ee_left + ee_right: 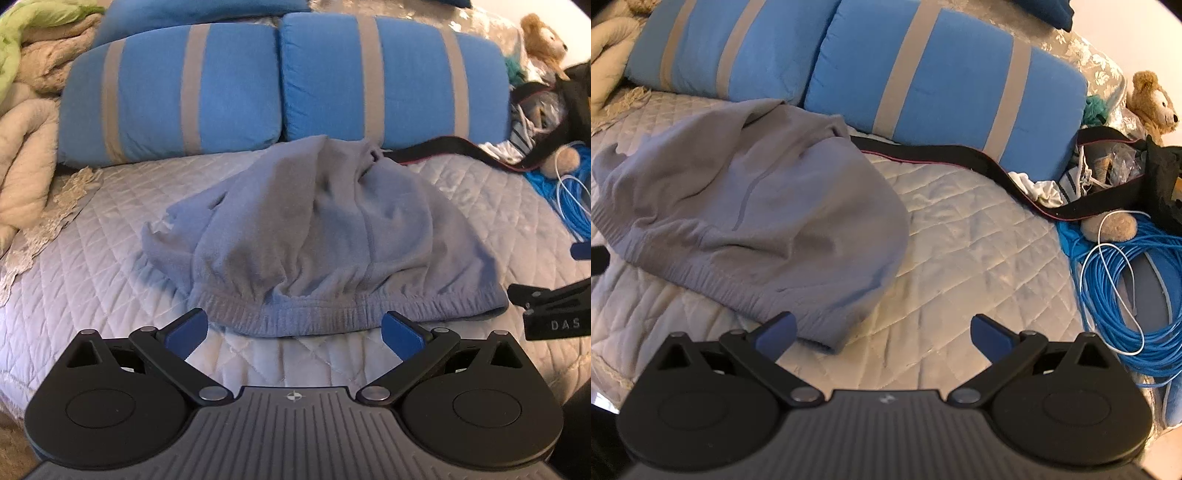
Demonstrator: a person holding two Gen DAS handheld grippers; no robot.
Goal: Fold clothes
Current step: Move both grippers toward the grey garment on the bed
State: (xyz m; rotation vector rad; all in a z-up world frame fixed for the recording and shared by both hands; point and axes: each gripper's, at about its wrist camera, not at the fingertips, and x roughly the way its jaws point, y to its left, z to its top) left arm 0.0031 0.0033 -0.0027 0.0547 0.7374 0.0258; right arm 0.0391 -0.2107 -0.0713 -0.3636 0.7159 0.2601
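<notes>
I kept the left claw [293, 332] and right claw [882, 332] spread wide, each holding nothing. The grey garment [314, 236] lay crumpled at frame centre on the quilted bed [92, 266]. At right, an open black bag [1123, 166] held plastic-wrapped items.

One grey garment [314, 236]. Two blue striped pillows [170, 92], perhaps a third behind. One teddy bear [1152, 99]. One blue cable coil [1126, 288]. Two grippers [293, 332].

Quilted pale bedspread [110, 258] with two blue striped pillows [173, 92] behind.
</notes>
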